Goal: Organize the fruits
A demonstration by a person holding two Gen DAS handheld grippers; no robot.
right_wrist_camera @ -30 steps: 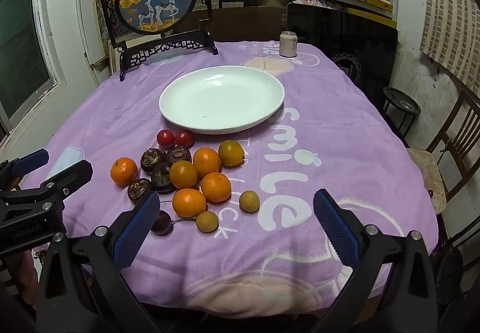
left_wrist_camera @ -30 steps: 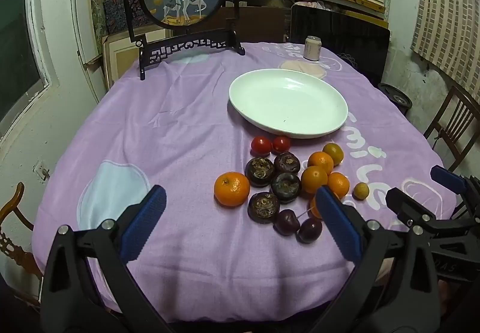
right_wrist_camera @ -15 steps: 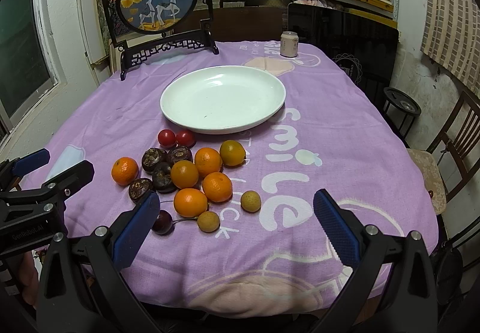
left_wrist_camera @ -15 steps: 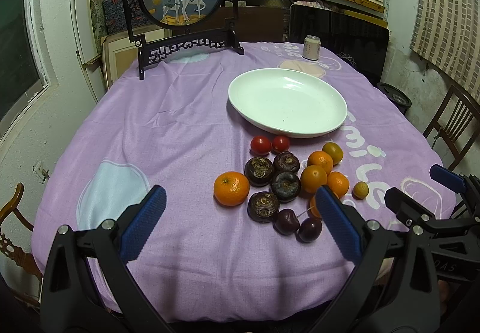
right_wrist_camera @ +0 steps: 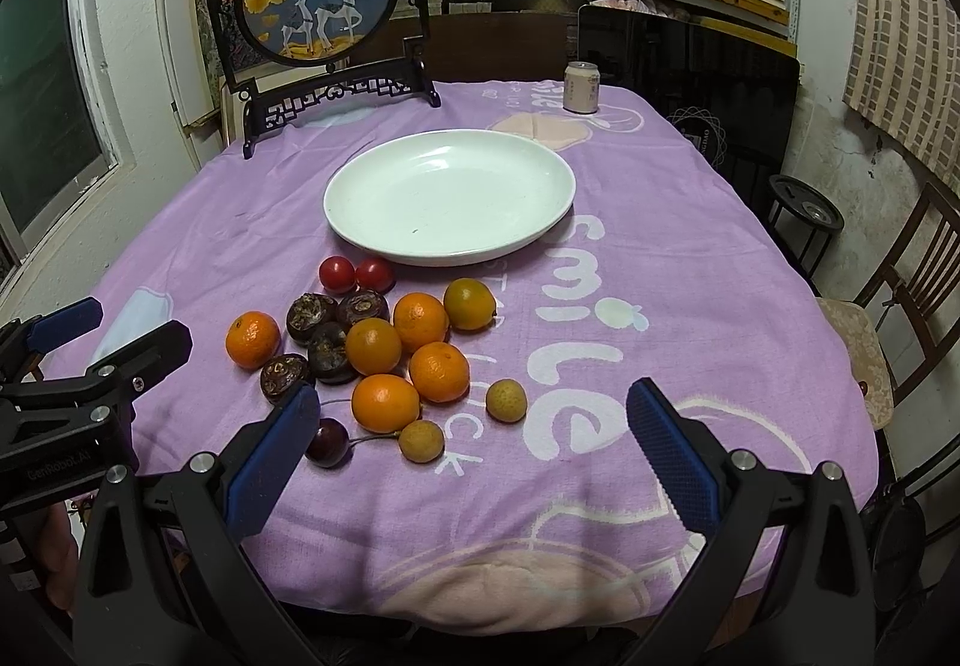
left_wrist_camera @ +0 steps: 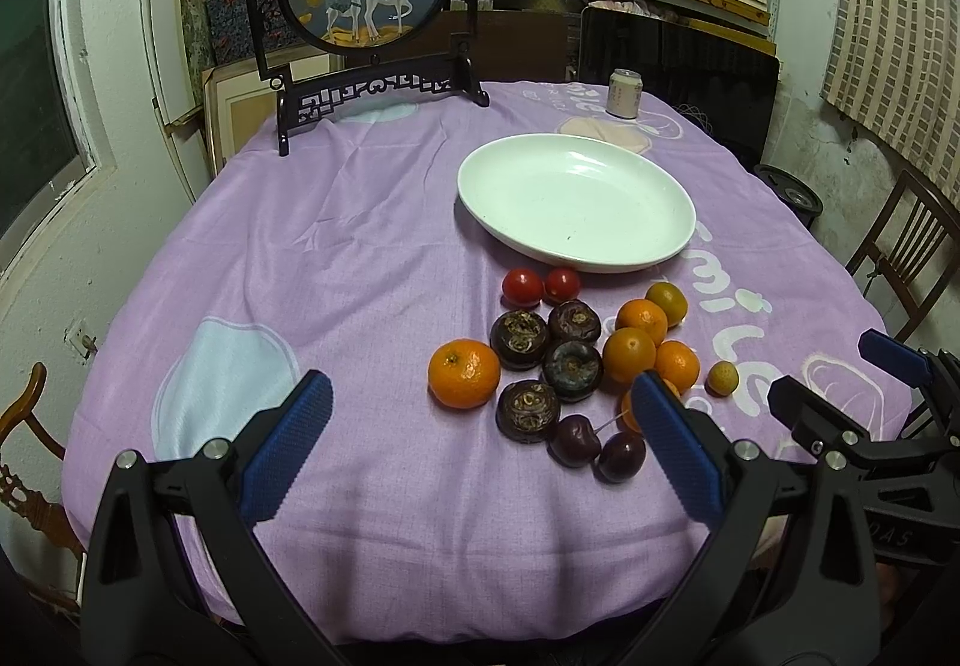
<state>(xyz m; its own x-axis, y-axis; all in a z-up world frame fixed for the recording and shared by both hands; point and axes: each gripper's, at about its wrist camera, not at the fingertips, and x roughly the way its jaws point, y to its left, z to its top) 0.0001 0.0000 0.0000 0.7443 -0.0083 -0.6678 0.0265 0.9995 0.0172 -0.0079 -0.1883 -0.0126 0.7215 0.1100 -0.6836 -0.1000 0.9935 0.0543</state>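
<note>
Purple tablecloth (right_wrist_camera: 660, 258) fills my view — shelves behind. Left to right I log: left gripper (left_wrist_camera: 480, 450), jaws spread wide and holding nothing; a lone orange (right_wrist_camera: 252, 339) just left of the fruit cluster (right_wrist_camera: 372, 348) — dark round fruits, oranges, cherries, all lying near the white plate (right_wrist_camera: 540, 228) in front of it; right gripper (right_wrist_camera: 474, 462), jaws likewise wide apart and unloaded.

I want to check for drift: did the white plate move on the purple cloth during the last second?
No. The white plate keeps its place against the "smile" lettering and the two red tomatoes; only a slight camera shift shows.
</note>
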